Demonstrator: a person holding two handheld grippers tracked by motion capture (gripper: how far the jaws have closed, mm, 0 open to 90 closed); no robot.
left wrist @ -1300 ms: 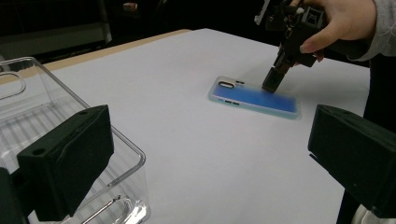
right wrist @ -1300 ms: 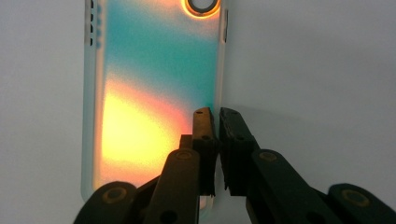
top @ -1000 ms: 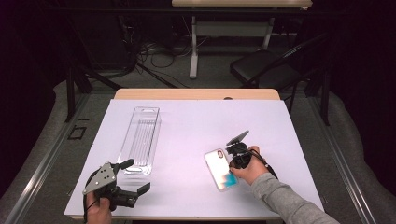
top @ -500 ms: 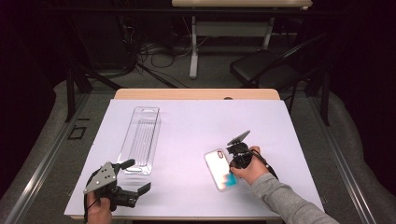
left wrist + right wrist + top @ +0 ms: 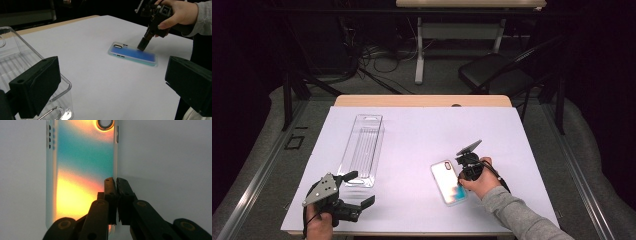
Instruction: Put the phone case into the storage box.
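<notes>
A white sheet covers the table (image 5: 422, 135), with the phone case (image 5: 448, 182) lying flat on it. The right gripper (image 5: 466, 170) has its jaws pinched together on the case's long edge. Well apart from the case, the left gripper (image 5: 362, 202) holds nothing, jaws wide, just beside a clear plastic tray (image 5: 362, 149).

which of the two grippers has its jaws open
The left gripper, near the clear plastic tray, has jaws spread wide. The right gripper is pinched shut on the phone case's edge.
</notes>
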